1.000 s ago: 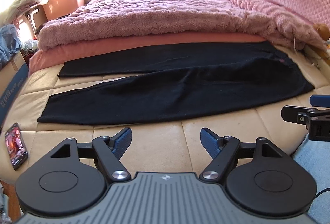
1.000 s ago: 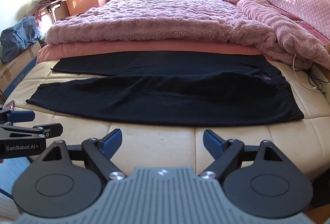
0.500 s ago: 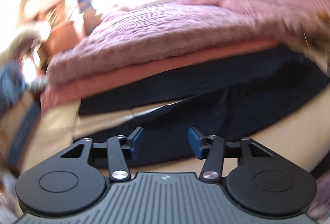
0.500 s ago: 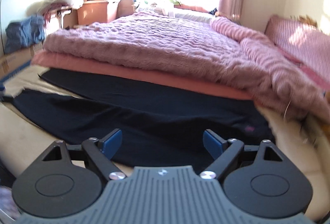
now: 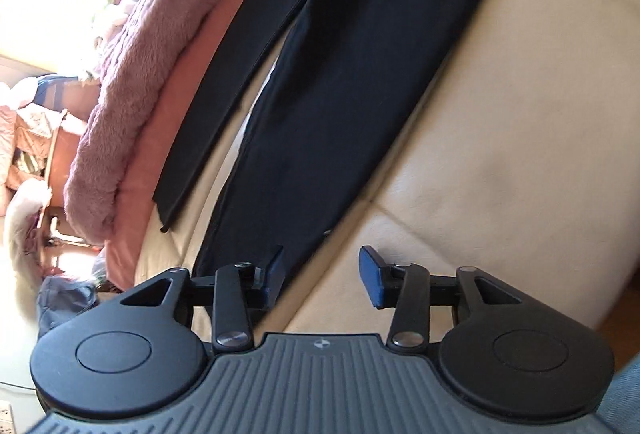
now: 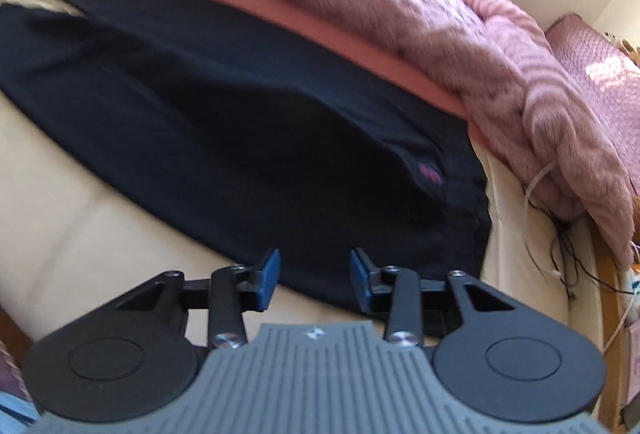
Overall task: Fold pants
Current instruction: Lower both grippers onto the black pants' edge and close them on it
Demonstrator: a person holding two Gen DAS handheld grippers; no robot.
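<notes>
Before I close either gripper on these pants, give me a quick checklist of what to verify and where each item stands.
1. Left gripper open: ok.
2. Right gripper open: ok.
3. Left gripper at the near leg hem: ok, one of its fingers overlaps the hem of the black pants.
4. Right gripper at the waist end: ok, it sits at the near waist edge of the pants.
5. Fabric actually between the fingers: cannot tell in either view.
6. Pants lying flat on the cream mattress: ok, legs spread apart, no bunching.
</notes>
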